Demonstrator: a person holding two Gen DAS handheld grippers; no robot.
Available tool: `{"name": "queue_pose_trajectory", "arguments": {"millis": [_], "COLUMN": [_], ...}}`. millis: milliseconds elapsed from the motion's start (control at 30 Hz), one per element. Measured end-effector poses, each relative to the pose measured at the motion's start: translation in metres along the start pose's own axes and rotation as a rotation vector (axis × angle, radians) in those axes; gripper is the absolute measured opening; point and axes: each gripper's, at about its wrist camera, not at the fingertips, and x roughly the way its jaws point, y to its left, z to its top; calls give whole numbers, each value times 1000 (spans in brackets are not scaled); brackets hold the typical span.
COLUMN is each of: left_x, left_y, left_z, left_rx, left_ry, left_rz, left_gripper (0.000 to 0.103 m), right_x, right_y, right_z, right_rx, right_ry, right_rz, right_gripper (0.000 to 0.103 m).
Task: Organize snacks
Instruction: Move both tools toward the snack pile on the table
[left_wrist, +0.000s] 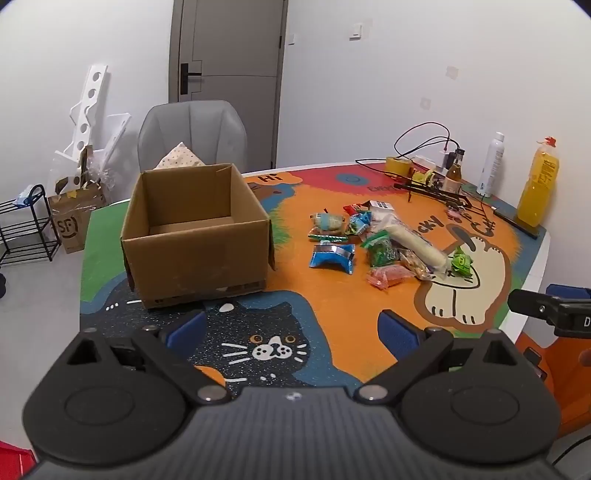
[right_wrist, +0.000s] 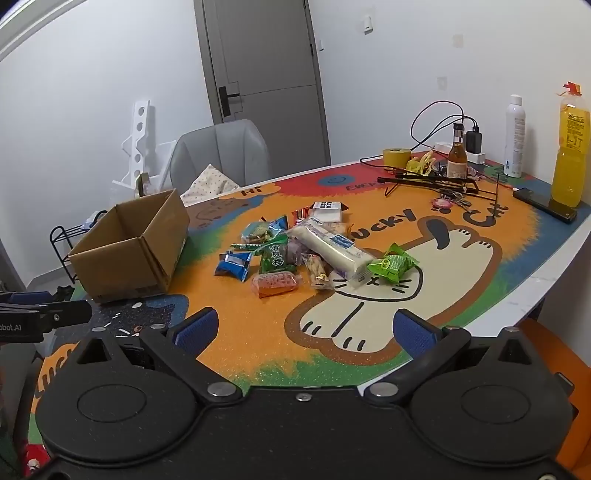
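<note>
An open, empty cardboard box (left_wrist: 195, 236) (right_wrist: 129, 251) stands on the left of the colourful cartoon table mat (left_wrist: 332, 306) (right_wrist: 258, 325). Right of it lies a loose pile of snack packets: a blue packet (left_wrist: 331, 255) (right_wrist: 232, 264), a long white roll (left_wrist: 413, 243) (right_wrist: 332, 251), a green packet (left_wrist: 461, 262) (right_wrist: 392, 264), an orange-red packet (left_wrist: 388, 276) (right_wrist: 275, 283) and several others. My left gripper (left_wrist: 291, 330) hovers open over the near edge, in front of the box. My right gripper (right_wrist: 304, 330) is open too, short of the pile. Both hold nothing.
At the back right stand an orange drink bottle (right_wrist: 569, 147), a white spray can (right_wrist: 514, 136), a small brown bottle (right_wrist: 457, 155), a tape roll (right_wrist: 396, 157), cables, a black stand and a phone (right_wrist: 545, 204). A grey chair (left_wrist: 192, 133) sits behind the table.
</note>
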Motion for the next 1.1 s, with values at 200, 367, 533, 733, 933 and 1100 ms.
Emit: {"name": "queue_pose_trajectory", "arguments": {"millis": [200,367,533,733,933,1100], "left_x": [4,1,1,1,0,0], "left_y": [1,-5,-4,-2,-4,-3], "left_z": [1,-2,-2,0,0,-1], "left_rx": [3,7,2,-8,-11,-14], "left_ry": [28,20,16,20,19,12], "left_rz": [14,4,-2,-15,-23,-23], "left_gripper": [99,99,99,99,99,99], "right_x": [-2,1,0,-3,-6,-5], "right_y": [2,4,6,4,2,0], "right_z": [1,-2,-2,-2,0,0], "right_rx": [-12,-22,-27,-20,-24,-12], "right_ry": [-15,-18,-18,-24,-50,-37], "right_rz": [2,-2,-6,-6,-9,-10], "right_gripper": [103,103,103,103,103,103]}}
